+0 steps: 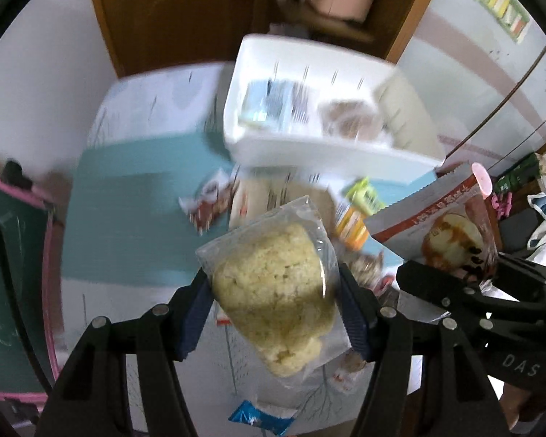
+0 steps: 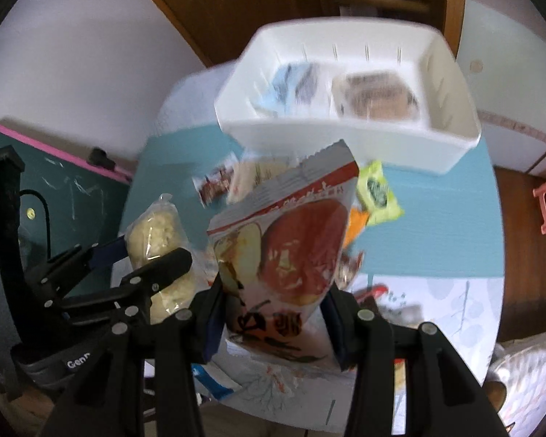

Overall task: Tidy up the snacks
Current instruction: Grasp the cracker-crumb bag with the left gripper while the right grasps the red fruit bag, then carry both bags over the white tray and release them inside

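While the left gripper [image 1: 275,309] is pinching a clear-wrapped rice cracker [image 1: 273,291] between its fingers, the right gripper [image 2: 273,324] is clamping an apple-print snack bag [image 2: 287,240] above the tabletop [image 2: 418,225], near the white basket [image 2: 345,138].

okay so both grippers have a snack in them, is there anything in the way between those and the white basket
Nothing visible blocks the way. The left gripper holds the clear bag of pale cake, the right gripper the red apple packet, both lifted above the loose snacks on the table. The white basket lies ahead, open-topped, partly filled.
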### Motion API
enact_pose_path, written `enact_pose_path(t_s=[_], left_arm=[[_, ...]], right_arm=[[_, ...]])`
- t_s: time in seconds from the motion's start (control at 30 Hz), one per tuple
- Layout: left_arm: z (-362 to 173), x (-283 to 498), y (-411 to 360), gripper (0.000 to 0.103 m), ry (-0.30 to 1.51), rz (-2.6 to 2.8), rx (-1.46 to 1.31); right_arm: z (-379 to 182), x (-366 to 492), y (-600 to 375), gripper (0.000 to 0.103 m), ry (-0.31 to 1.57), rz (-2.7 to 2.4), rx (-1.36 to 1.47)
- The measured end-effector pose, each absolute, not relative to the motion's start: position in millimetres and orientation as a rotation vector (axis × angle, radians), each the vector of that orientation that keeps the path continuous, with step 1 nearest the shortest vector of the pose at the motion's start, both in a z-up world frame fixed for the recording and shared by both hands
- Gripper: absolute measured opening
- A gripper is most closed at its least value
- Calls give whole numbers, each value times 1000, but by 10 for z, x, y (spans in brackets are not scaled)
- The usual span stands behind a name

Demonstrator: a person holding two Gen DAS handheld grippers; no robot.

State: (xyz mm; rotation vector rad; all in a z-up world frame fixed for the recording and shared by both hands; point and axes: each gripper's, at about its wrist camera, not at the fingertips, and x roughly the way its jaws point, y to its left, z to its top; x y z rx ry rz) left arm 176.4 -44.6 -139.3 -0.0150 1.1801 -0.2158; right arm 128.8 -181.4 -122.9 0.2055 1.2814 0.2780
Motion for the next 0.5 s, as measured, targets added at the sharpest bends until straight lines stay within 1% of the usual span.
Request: enact_pose_path(t_s=[0.2,0.5], left_arm=[[-1018,1988,-481,63,1105,-225,11],[-686,2527,-738,63,996,-217,60]], right_arm=[[-842,1447,-1930,47,1181,254,211],[-514,1861,-2180,47,1084,201,209]])
